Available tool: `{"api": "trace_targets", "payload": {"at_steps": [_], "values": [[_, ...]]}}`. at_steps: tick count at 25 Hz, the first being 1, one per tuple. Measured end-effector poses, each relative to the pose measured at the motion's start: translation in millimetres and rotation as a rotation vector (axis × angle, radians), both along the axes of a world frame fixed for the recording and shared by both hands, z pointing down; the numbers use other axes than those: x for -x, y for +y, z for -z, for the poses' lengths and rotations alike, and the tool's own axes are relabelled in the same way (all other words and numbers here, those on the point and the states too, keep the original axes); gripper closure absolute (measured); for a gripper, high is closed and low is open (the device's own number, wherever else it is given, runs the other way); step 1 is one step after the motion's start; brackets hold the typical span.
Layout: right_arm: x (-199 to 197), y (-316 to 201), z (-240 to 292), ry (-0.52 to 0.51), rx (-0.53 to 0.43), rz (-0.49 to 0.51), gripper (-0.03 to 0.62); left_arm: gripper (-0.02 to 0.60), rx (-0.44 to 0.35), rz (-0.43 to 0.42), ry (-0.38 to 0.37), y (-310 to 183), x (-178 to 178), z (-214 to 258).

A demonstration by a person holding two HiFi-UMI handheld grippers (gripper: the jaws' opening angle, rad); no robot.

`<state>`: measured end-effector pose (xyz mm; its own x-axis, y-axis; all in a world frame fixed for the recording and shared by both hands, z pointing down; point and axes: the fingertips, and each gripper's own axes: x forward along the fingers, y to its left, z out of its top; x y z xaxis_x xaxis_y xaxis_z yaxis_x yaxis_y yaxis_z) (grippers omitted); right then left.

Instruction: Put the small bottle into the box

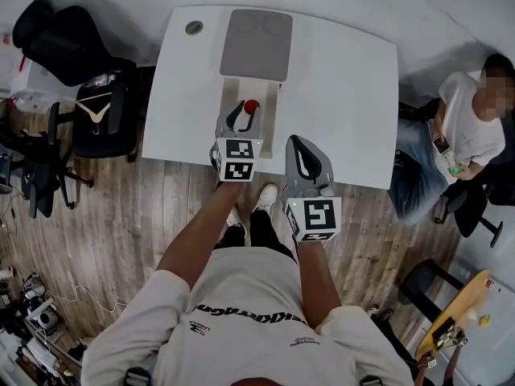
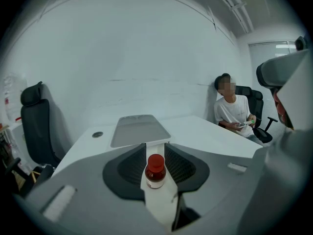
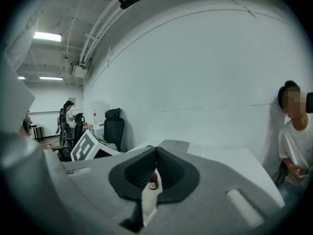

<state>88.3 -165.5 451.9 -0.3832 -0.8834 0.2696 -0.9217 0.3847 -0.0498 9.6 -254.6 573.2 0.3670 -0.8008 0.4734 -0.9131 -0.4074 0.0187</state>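
- The right gripper is hanging over the table's near edge, right of the middle. Its jaws are sitting together at the tips with nothing in them.
- The left gripper is reaching just past the near edge at the middle. Its pads are appearing to press both sides of the small bottle, below the red cap, so I am judging this a grip just being made.
- The bottle is standing upright at the jaw tips, inside the white outline of the box. No view is showing whether it is resting in the box or on the table in front of it.
- The grey lid is lying open beyond it, toward the far edge.
- A seated person is staying well clear, off the table's right edge.
- What is worrying me:
  - The hold is looking shallow, out at the tips, so the smooth, round bottle may be twisting or slipping as it rises.
  - A low carry may be clipping the box wall and tipping the bottle.
  - Nothing is steadying the light box, so a knock may be sliding it toward the far edge.
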Motion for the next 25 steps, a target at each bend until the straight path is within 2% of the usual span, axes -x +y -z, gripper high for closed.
{"api": "trace_targets", "payload": {"at_steps": [18,25], "values": [[7,19,20,0.01,-0.039,-0.001,0.595,0.589,-0.109,0.028,0.066,25,9,64],[11,29,32,0.003,-0.062,-0.001,0.594,0.59,-0.146,0.014,0.071,39,9,87]]}}
